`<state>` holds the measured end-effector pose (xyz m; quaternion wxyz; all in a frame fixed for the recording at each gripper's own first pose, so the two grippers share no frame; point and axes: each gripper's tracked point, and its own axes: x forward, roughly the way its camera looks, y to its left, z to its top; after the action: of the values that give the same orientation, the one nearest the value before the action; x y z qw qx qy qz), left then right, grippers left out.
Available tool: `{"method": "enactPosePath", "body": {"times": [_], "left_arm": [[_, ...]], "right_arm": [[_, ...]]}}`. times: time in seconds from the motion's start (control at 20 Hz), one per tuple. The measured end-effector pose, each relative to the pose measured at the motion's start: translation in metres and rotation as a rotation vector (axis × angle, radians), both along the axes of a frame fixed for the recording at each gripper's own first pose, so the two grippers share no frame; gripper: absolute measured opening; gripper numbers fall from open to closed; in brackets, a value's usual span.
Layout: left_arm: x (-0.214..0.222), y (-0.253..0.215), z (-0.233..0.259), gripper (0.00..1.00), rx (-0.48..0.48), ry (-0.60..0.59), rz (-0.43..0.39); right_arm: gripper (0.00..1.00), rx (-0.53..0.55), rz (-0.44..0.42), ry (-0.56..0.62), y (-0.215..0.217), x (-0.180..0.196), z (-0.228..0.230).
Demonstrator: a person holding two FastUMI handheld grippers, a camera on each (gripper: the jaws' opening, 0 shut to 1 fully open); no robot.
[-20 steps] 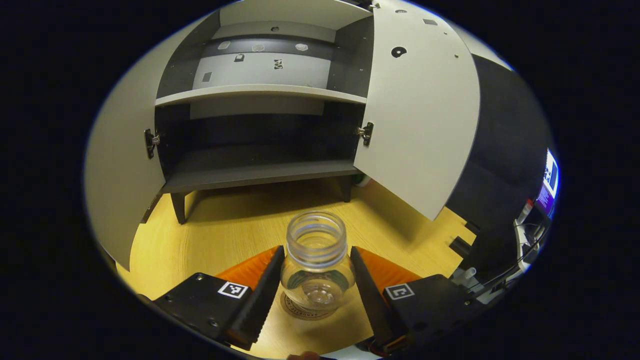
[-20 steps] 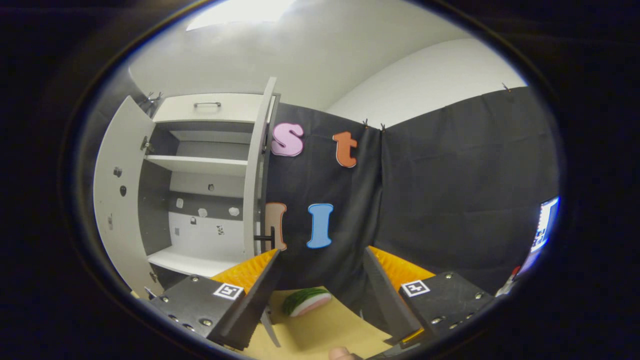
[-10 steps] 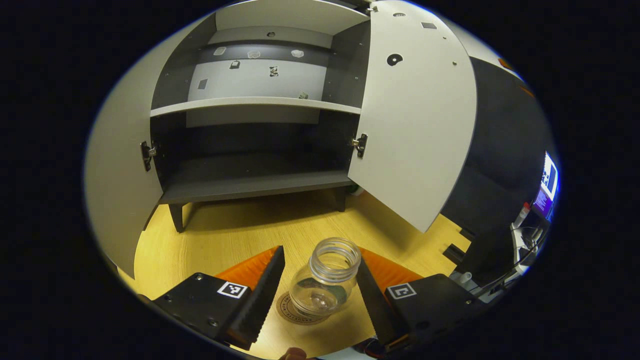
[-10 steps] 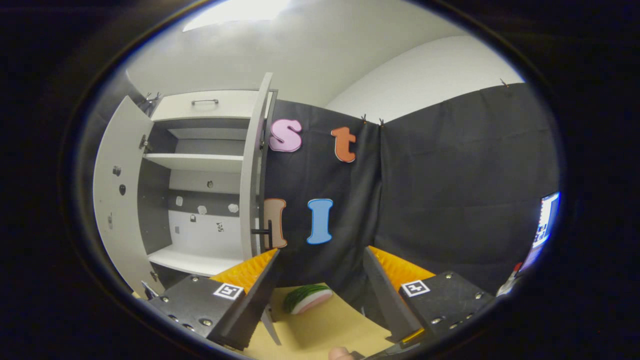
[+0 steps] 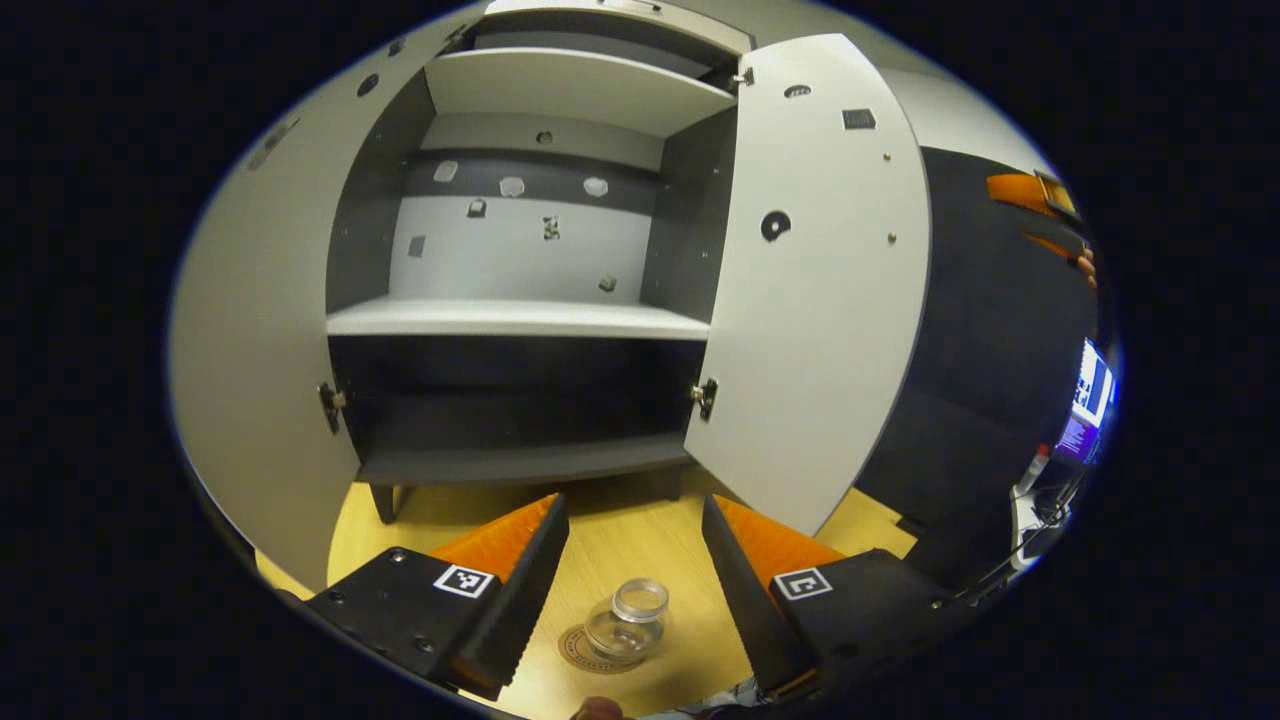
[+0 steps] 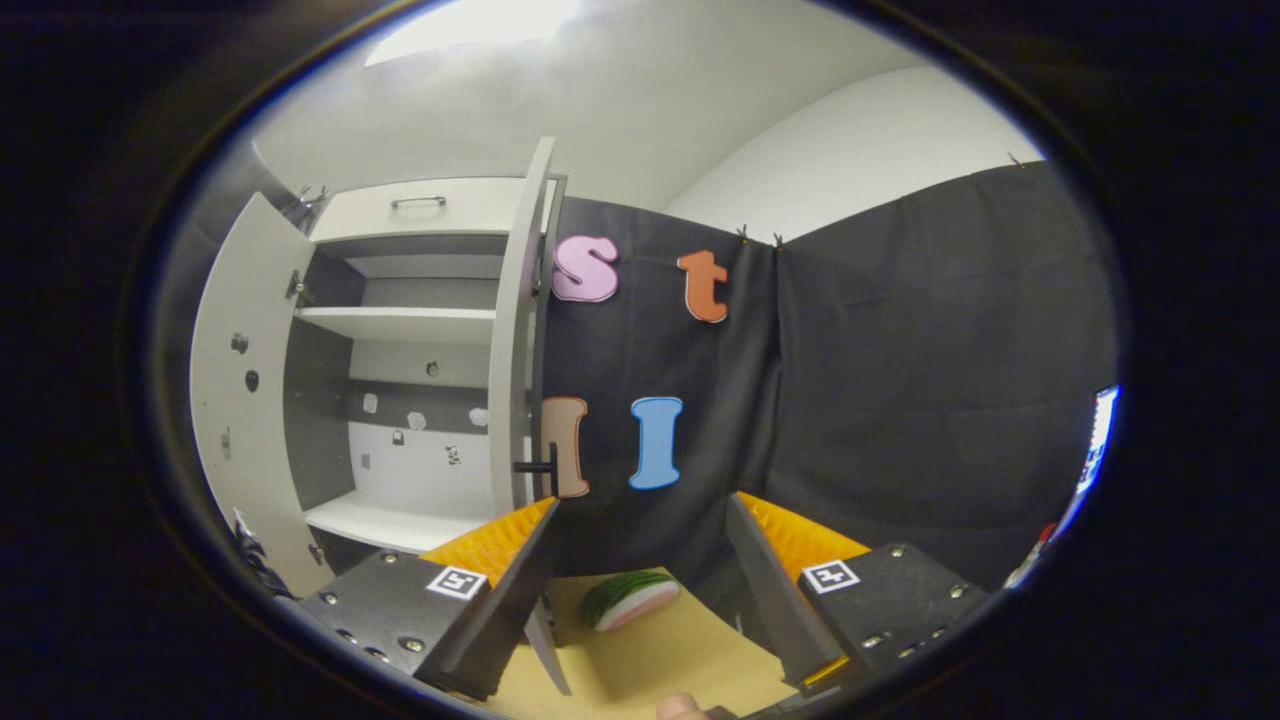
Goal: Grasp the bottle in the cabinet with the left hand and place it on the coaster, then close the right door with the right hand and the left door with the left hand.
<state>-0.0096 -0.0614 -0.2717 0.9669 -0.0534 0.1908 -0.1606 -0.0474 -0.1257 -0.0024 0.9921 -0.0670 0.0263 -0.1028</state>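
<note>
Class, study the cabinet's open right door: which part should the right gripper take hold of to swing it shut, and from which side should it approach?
Probably the small dark handle on the right door. It sticks out sideways from the door's outer face near the free edge, far from the hinges, so the open right gripper could come at that outer face and close its fingers around the bar, or simply push there.

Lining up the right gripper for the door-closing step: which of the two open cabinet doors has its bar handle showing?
The right door, seen edge-on in the right gripper view; its dark bar handle juts out. The left door shows only small fittings.
</note>
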Motion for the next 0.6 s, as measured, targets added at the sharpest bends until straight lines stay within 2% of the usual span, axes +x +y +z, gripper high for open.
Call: {"method": "enactPosePath", "body": {"times": [0.1, 0.15, 0.6], "left_arm": [[0.004, 0.007, 0.035, 0.9, -0.013, -0.032, 0.039], [0.004, 0.012, 0.053, 0.98, -0.022, -0.05, 0.06], [-0.014, 0.074, 0.183, 0.97, 0.03, -0.191, 0.262]], "right_arm": [[0.99, 0.0, 0.025, -0.001, 0.003, 0.012, -0.001], [0.99, 0.0, 0.038, -0.001, 0.005, 0.019, -0.002], [0.99, 0.025, 0.148, -0.028, 0.024, 0.07, 0.0]]}}
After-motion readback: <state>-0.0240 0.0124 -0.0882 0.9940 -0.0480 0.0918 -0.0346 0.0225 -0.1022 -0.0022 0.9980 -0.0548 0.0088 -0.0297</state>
